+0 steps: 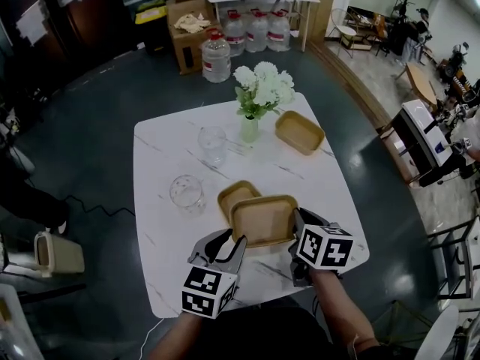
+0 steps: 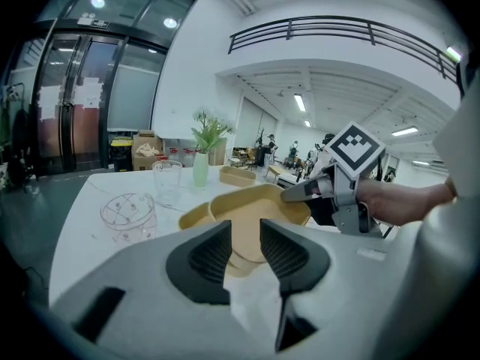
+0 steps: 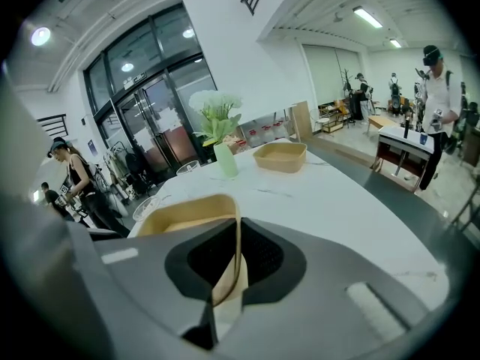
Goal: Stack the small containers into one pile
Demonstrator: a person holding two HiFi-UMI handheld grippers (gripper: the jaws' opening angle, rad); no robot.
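The right hand-held gripper (image 1: 297, 236) is clamped on the right wall of a tan container (image 1: 262, 220), which overlaps a second container (image 1: 232, 193) at the near middle of the surface (image 1: 165, 156). A third container (image 1: 298, 131) sits far right. The left hand-held gripper (image 1: 225, 247) has its jaws apart and empty. The containers look light and thin-walled (probably slightly flexible), so a pinch on the rim wall suits them, though a hard squeeze could buckle it.

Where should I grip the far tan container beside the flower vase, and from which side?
Probably the near rim wall, one jaw inside and one outside, coming from the person's side. The far tan container sits upright and open, shallow, with thin walls that suit a pinch. The flower vase stands close by its left end, so keep towards the right.
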